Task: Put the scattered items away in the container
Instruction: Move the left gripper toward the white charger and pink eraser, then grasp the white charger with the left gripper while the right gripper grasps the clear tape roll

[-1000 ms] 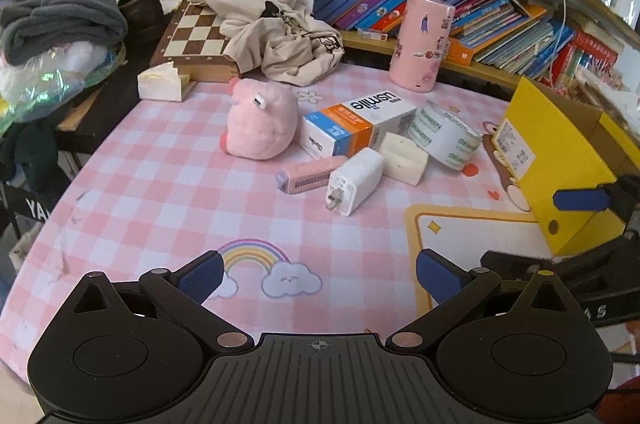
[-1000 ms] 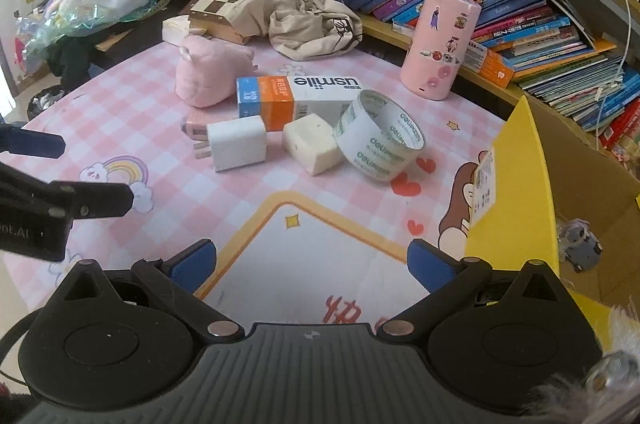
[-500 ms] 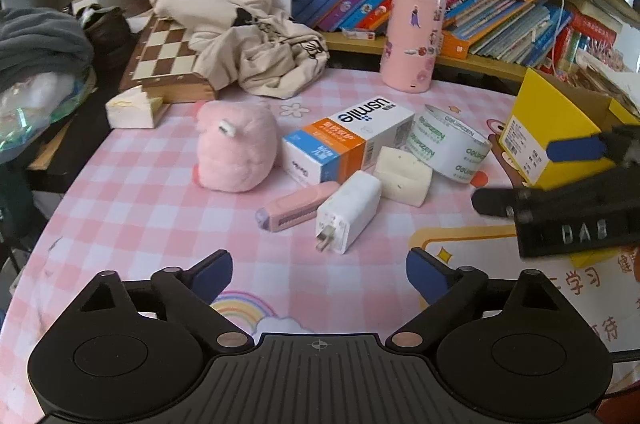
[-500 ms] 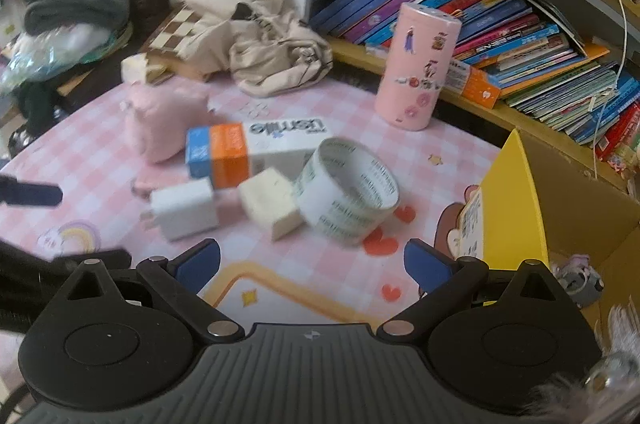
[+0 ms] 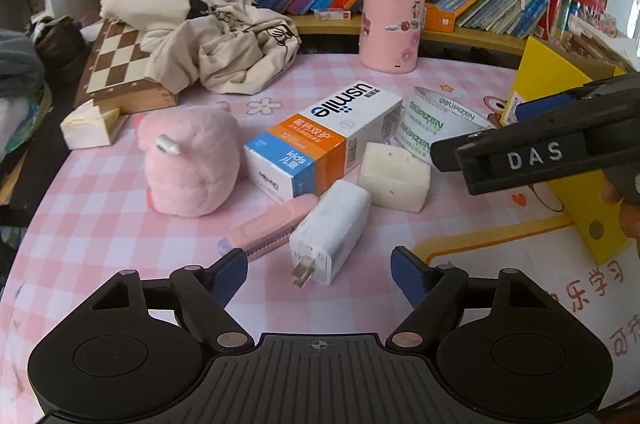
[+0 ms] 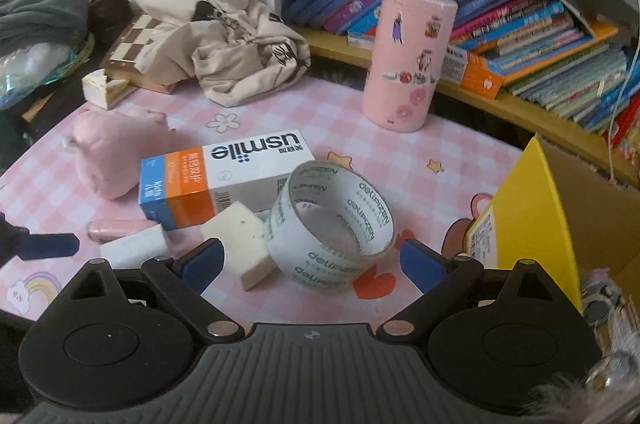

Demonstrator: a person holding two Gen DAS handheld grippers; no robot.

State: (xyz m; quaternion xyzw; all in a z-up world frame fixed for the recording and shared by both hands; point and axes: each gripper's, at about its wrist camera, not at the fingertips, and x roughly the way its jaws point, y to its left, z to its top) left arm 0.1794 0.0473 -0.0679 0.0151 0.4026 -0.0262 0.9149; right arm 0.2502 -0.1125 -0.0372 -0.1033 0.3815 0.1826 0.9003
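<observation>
Scattered items lie on the pink checked tablecloth: a pink plush, a usmile box, a pink pen-like case, a white charger, a cream sponge block and a tape roll. My left gripper is open, its fingers either side of the charger's plug end. My right gripper is open, just short of the tape roll and sponge. The yellow cardboard box stands at the right with small items inside.
A tall pink canister stands behind the items. A beige cloth bag lies on a chessboard at the back left. Bookshelves run along the back. A white wedge box sits near the chessboard.
Both grippers have moved forward toward the items. The left now frames the charger; the right has closed in on the tape roll. Both stay open.
</observation>
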